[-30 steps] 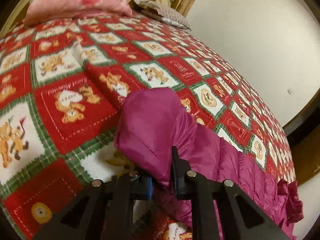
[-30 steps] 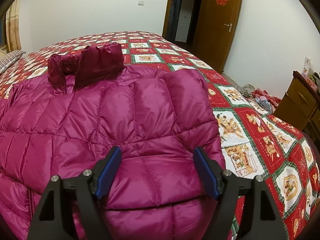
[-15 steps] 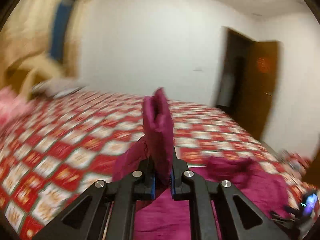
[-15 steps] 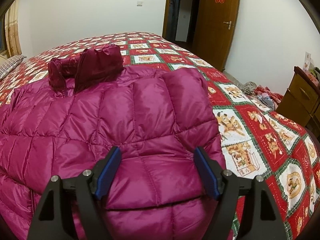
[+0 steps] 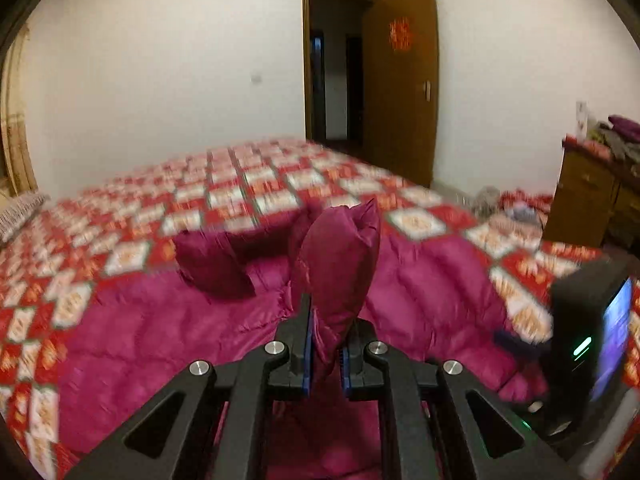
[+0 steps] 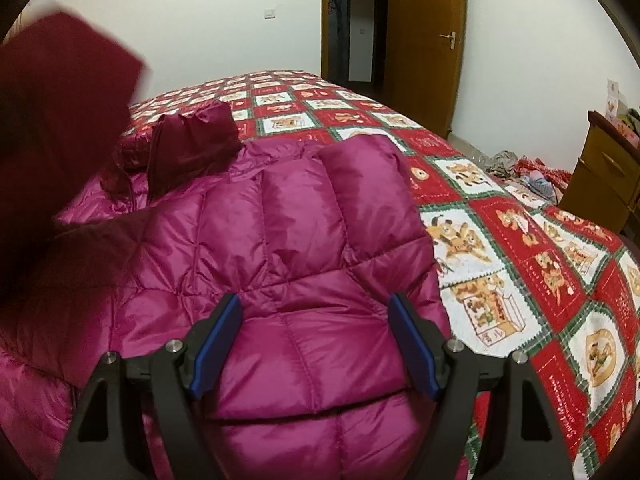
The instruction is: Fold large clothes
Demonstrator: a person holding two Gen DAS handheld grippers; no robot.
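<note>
Patchwork bedspread (image 6: pixel 500 216) under magenta jacket (image 6: pixel 304 240); left gripper (image 5: pixel 325 354) fingers clamp sleeve (image 5: pixel 338 264); right gripper (image 6: pixel 316 344) fingers apart.

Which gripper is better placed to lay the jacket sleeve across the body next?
Left. The left gripper is shut on the sleeve, lifted above the jacket. The right gripper is open over the jacket, holding nothing.

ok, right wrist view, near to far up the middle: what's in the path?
Open right tongs → folded sleeve of the magenta down jacket → dark collar → patchwork quilt → white wall.
</note>
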